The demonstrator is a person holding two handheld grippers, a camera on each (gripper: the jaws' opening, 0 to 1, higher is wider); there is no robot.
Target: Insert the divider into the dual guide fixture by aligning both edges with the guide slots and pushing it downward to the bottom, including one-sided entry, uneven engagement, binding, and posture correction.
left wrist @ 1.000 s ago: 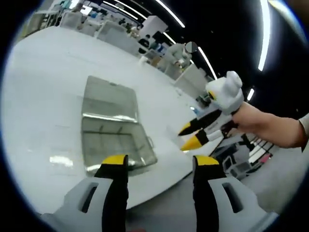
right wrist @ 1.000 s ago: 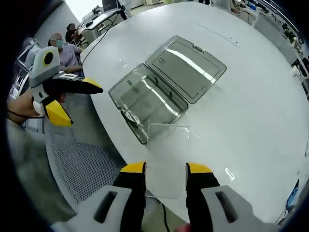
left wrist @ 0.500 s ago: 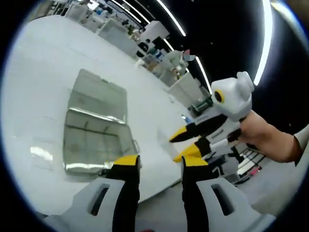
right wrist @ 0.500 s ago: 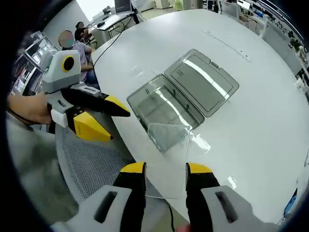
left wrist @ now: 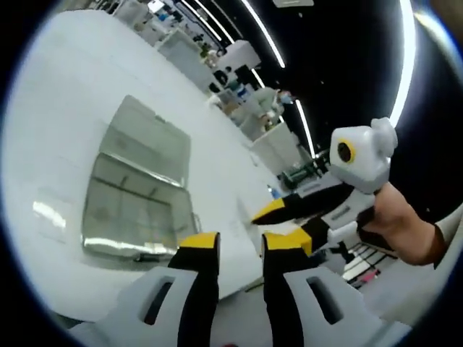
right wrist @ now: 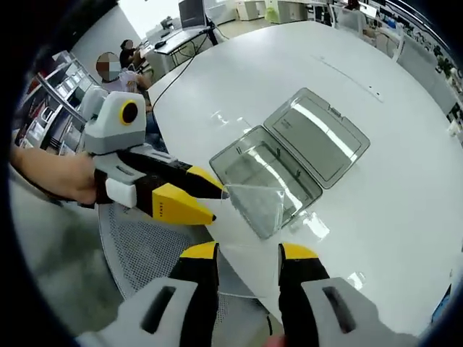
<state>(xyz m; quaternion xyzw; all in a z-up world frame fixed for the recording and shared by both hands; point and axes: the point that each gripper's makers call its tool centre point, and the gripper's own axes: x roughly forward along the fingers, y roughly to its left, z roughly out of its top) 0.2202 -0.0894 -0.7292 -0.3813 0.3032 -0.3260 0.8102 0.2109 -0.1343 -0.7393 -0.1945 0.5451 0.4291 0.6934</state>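
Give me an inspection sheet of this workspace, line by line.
Surface: round white table, bare apart from the job's things.
Job's things: clear lidded box lies open on the table, lid flat behind it; a clear divider sheet is held up in front of the box, not yet in it.
Clutter: a small clear piece lies beyond the box; what it is cannot be told.
Grippers: right gripper grips the divider's lower edge; left gripper has its jaw tips at the sheet's upper left corner, its grip unclear.
Cables: a dark cable runs along the floor by the table.
Surroundings: desks with monitors and seated people beyond the table; ceiling light strips.
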